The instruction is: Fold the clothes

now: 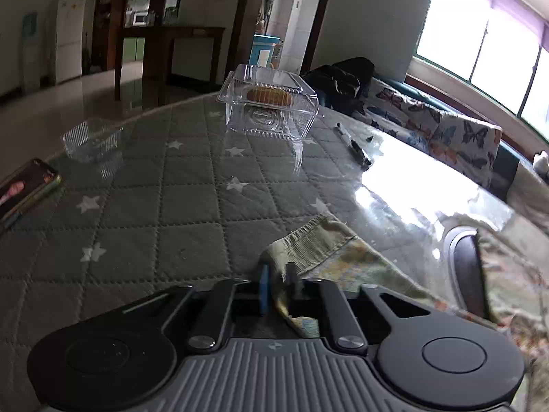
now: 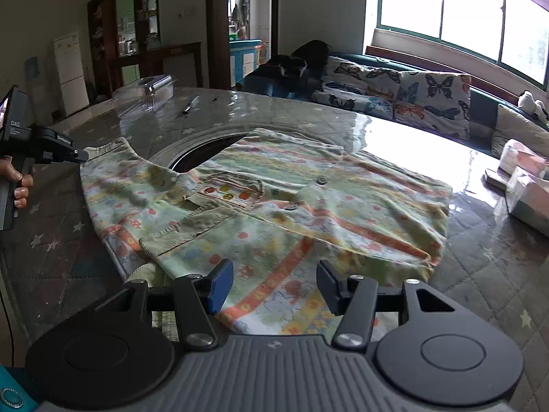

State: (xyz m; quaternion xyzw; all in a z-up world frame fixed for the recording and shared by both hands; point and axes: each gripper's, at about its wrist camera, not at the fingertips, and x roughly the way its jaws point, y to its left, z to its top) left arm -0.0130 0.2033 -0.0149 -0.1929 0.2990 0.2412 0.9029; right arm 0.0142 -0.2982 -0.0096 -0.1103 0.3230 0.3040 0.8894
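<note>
The shirt (image 2: 260, 206) cuff is pinched by the left gripper (image 1: 279, 285); the right gripper (image 2: 271, 285) is held half-open above the hem. The sleeve is probably to be folded inward next.

Daylight is admitted through the window (image 2: 473, 17), which is blown out to white. Strong glare is thrown across the glossy counter (image 1: 394, 185). The room's far side is left dim. Straight lines are bent by fisheye distortion, and edges are slightly blurred.
</note>
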